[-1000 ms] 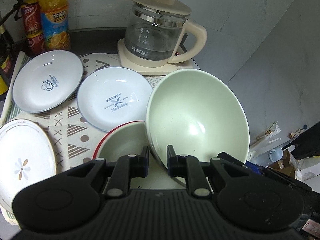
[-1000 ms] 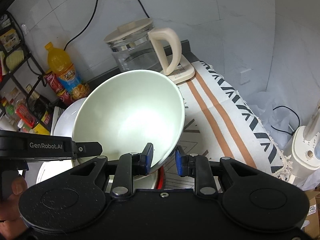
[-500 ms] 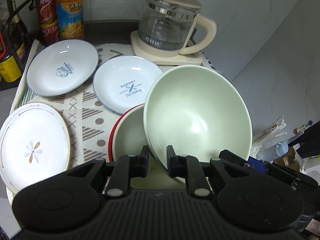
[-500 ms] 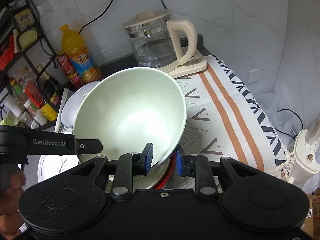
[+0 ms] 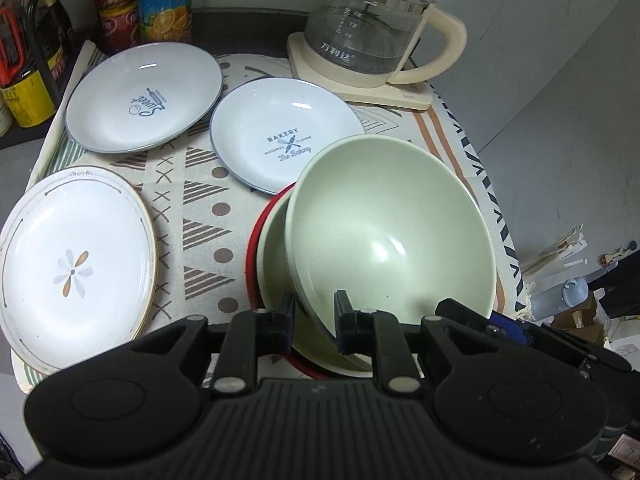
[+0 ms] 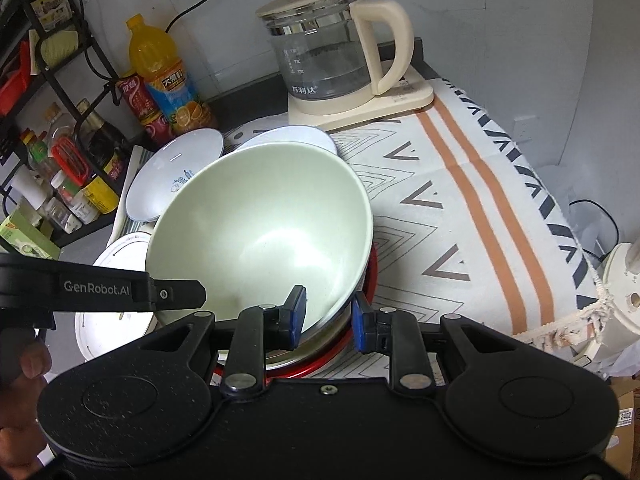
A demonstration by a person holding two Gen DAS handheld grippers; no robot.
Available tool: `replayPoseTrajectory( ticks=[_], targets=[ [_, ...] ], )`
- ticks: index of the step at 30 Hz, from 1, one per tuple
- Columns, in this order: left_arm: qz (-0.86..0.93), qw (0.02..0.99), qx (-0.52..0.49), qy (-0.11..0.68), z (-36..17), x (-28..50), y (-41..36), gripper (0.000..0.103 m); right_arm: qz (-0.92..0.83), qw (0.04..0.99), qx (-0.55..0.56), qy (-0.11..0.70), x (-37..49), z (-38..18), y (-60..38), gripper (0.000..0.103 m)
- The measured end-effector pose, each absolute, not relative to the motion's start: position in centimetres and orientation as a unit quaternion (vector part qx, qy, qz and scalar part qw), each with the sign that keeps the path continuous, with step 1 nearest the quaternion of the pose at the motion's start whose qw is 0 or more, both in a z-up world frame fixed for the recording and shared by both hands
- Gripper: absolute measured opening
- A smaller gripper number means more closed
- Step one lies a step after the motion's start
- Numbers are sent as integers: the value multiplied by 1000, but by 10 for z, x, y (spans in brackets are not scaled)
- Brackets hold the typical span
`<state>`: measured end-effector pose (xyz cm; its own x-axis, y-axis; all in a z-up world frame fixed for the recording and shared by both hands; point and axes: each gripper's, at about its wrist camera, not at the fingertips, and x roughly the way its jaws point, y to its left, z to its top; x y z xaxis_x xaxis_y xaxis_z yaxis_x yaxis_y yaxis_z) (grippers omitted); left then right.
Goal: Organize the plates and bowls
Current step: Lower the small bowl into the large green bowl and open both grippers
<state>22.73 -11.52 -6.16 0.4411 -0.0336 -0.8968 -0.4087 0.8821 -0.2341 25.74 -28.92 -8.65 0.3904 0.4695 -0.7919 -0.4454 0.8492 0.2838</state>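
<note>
A pale green bowl (image 5: 392, 232) (image 6: 260, 224) is tilted over a second green bowl (image 5: 276, 264) that sits in a red-rimmed bowl (image 5: 254, 248) (image 6: 360, 348). My left gripper (image 5: 316, 312) is shut on the green bowl's near rim. My right gripper (image 6: 328, 316) also clamps its rim from the other side. Two blue-white plates, "Sweet" (image 5: 144, 96) and "Bakery" (image 5: 284, 136), lie behind. A white flower plate (image 5: 76, 268) lies at the left.
A glass kettle (image 5: 372, 28) (image 6: 332, 52) on a cream base stands at the back. An orange juice bottle (image 6: 164, 76), cans and a rack of jars (image 6: 60, 160) line the back left. The patterned cloth (image 6: 472, 216) runs to the table's right edge.
Both grippers have lowered the green bowl toward the stacked bowls; it now rests partly inside them. The view has pulled back and shows more of the plates.
</note>
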Motion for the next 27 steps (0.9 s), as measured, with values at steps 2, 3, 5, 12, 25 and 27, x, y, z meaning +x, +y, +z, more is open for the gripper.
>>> replayPoseTrajectory(
  ticks=[2,3,5,12,25,27],
  targets=[
    [120,821,-212,516,-62,227,-114,18,275,829,19,487,259,-91,-289,25],
    [125,821,-209,517,-62,226,-113,18,273,828,19,489,259,-93,-289,26],
    [131,824,-208,510,-60,223,-110,19,267,835,8,482,257,-92,-289,27],
    [137,831,-210,497,-53,217,-106,28,257,841,31,475,261,-83,-299,43],
    [194,835,-227,463,-39,182,-84,79,329,840,22,431,241,-60,-266,90],
    [207,831,-226,463,-39,175,-78,81,343,837,20,425,238,-58,-258,95]
  ],
)
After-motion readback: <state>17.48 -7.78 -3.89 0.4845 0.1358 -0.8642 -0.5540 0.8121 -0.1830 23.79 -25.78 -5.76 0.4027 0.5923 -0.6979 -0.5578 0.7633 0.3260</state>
